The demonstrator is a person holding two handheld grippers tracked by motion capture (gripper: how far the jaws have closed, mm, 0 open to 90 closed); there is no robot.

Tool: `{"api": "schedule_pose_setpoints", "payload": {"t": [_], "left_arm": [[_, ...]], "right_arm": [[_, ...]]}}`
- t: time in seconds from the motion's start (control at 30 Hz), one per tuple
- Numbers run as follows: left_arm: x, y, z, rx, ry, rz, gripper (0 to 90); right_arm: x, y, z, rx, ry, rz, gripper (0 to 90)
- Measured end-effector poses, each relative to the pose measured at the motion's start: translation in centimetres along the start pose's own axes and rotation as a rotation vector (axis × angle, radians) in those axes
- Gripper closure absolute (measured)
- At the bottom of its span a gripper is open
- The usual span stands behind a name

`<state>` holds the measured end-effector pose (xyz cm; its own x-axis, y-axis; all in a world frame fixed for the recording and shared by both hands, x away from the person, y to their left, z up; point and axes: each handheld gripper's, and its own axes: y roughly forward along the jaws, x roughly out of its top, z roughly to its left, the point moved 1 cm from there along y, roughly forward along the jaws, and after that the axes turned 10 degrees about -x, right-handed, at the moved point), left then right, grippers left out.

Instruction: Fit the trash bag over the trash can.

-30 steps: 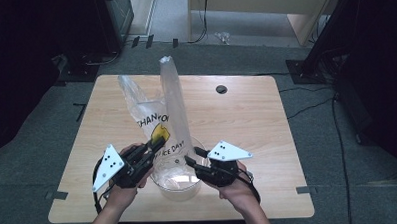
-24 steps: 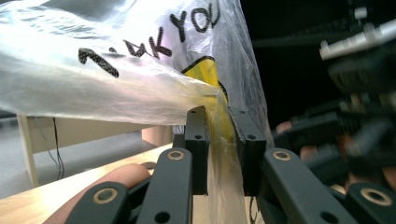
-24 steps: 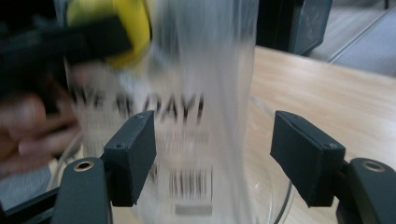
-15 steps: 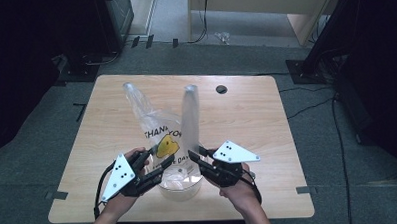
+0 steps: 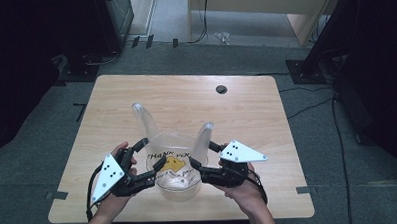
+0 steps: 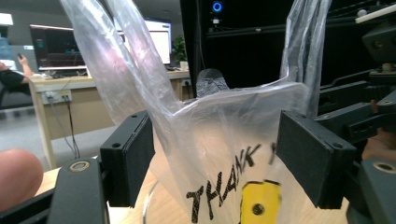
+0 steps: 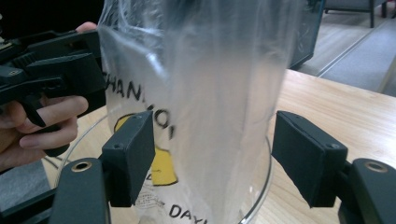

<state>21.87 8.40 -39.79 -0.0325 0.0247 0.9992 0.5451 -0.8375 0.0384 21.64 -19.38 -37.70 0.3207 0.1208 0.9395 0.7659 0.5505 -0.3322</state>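
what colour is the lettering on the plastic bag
Black lettering on the clear plastic bag, clearest in the left gripper view.

Bag [image 5: 175, 158] in bowl [image 5: 178, 188], on table [image 5: 186, 97] near edge

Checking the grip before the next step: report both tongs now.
Left tongs: open, jaws just opening, bag between them, not pinched.
Right tongs: open, jaws just opening, bag between them, pads apart from it.

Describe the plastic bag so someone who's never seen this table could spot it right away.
On the wooden table, near its front edge, a clear bowl sits between both grippers. The plastic bag stands in it: see-through, two upright handles, black lettering, yellow patch.
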Motion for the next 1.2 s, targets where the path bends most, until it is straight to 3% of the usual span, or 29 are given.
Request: {"api": "schedule_pose_setpoints", "payload": {"t": [0.17, 0.3, 0.47, 0.53, 0.63, 0.77, 0.9, 1.03, 1.13, 1.2], "left_arm": [[0.6, -0.4, 0.6, 0.054, -0.017, -0.017, 27.1], [1.2, -0.6, 1.2, 0.123, -0.038, -0.014, 28.7], [2.0, -0.4, 2.0, 0.156, -0.084, -0.010, 36.6], [2.1, 0.0, 2.4, 0.163, -0.117, 0.003, 41.2], [2.0, 0.5, 3.0, 0.132, -0.187, 0.025, 54.4], [1.4, 0.7, 3.3, 0.114, -0.226, 0.084, 67.8], [0.8, 0.2, 3.6, 0.096, -0.258, 0.123, 75.5], [0.2, -0.5, 3.5, 0.082, -0.257, 0.156, 84.6], [-0.1, -0.7, 3.4, 0.081, -0.239, 0.174, 84.6], [-0.1, -0.7, 3.5, 0.089, -0.245, 0.157, 75.1]], "right_arm": [[0.4, -0.4, -0.2, -0.021, 0.013, -0.021, 29.2], [0.8, -0.9, -0.2, -0.051, 0.019, -0.038, 31.3], [1.2, -1.3, -0.1, -0.073, 0.009, -0.066, 43.9], [1.4, -1.4, -0.1, -0.075, 0.018, -0.088, 56.2], [1.4, -1.1, -0.1, -0.077, 0.015, -0.092, 73.8], [1.1, -0.3, 0.1, -0.108, -0.011, -0.063, 89.9], [0.3, 0.1, -0.4, -0.144, -0.013, -0.034, 90.0], [-0.6, 0.1, -0.7, -0.149, -0.012, -0.011, 90.0], [-0.9, 0.0, -0.8, -0.148, -0.010, -0.003, 90.0], [-0.9, -0.1, -0.9, -0.147, -0.003, -0.007, 90.0]]}}
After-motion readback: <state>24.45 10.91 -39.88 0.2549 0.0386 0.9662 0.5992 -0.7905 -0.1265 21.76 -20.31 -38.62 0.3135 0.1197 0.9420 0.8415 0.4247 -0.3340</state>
